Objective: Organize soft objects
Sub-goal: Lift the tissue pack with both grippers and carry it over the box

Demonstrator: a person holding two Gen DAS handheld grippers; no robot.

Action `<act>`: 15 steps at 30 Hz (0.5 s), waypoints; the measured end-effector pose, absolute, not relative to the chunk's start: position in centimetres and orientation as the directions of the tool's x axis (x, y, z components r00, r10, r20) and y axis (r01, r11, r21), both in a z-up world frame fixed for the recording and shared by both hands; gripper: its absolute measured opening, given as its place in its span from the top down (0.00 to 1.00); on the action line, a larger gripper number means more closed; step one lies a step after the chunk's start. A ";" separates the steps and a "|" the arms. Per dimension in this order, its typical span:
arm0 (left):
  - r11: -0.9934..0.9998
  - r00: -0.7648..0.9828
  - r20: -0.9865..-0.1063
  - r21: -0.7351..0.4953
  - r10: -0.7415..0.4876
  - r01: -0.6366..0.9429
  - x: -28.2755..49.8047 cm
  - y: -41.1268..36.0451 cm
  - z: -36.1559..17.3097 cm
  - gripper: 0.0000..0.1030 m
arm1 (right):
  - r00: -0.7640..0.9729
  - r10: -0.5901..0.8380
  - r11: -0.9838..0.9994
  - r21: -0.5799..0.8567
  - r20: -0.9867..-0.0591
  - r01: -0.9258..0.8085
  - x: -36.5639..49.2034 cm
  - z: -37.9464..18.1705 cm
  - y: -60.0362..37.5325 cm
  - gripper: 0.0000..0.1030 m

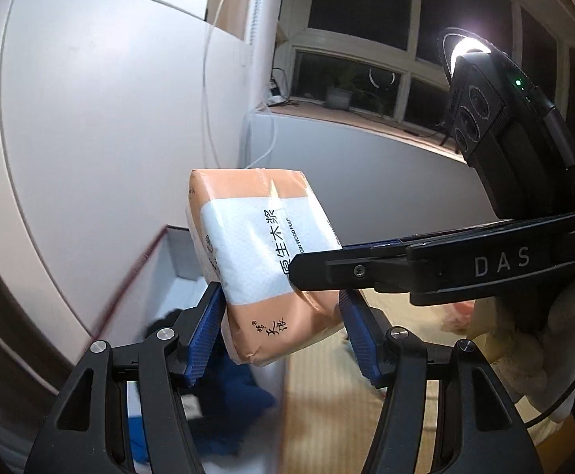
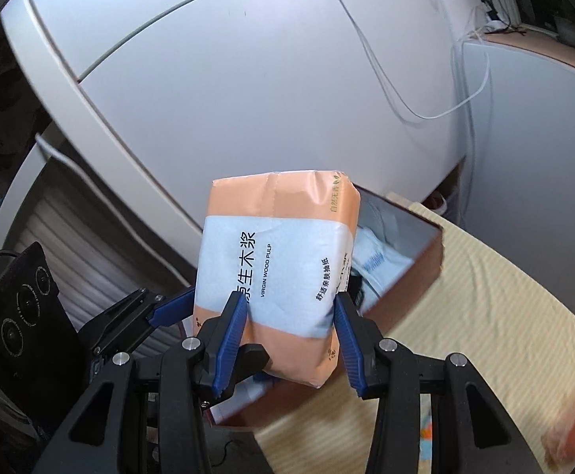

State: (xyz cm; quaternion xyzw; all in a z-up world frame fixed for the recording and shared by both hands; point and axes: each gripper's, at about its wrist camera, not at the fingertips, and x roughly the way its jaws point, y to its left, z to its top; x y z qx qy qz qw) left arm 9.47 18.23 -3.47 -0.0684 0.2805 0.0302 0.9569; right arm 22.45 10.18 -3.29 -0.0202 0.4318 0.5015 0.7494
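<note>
Both tongs, left tongs (image 1: 281, 328) and right tongs (image 2: 291, 331), clamp tissue pack (image 2: 275, 272) in air above open box (image 2: 418, 245). Box already holds soft items; pack not yet stowed.

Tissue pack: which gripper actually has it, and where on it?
Both. The right gripper pinches the tissue pack across its lower end; the left gripper straddles the same end, its left pad touching, though contact on the other side is unclear.

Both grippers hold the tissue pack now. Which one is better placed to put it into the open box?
Probably the left gripper. The tissue pack sits between its blue pads, with the open box just below and ahead. The right gripper reaches in from the side, across the mat.
</note>
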 end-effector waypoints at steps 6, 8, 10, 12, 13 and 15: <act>0.983 0.811 -0.585 -0.134 0.027 -0.129 11.7 21.0 -3.9 0.43 | 0.107 0.730 0.496 0.415 -0.675 -0.763 24.5 -3.8 13.6 0.59; 0.981 0.799 -0.601 -0.135 0.029 -0.137 12.4 21.6 -4.3 0.43 | 0.104 0.725 0.501 0.417 -0.681 -0.758 25.4 -4.3 14.6 0.59; 0.980 0.785 -0.619 -0.137 0.028 -0.142 13.3 22.0 -4.9 0.43 | 0.103 0.718 0.508 0.417 -0.689 -0.754 25.9 -4.8 15.4 0.59; 0.979 0.772 -0.635 -0.138 0.028 -0.149 14.3 22.5 -5.5 0.43 | 0.104 0.710 0.514 0.412 -0.696 -0.752 26.3 -5.1 16.1 0.60; 0.979 0.766 -0.642 -0.138 0.029 -0.153 14.7 22.6 -5.8 0.43 | 0.104 0.706 0.518 0.411 -0.700 -0.750 26.5 -5.4 16.4 0.60; 0.976 0.755 -0.655 -0.141 0.033 -0.165 15.2 22.8 -6.4 0.43 | 0.101 0.699 0.525 0.412 -0.708 -0.745 26.8 -5.7 16.8 0.60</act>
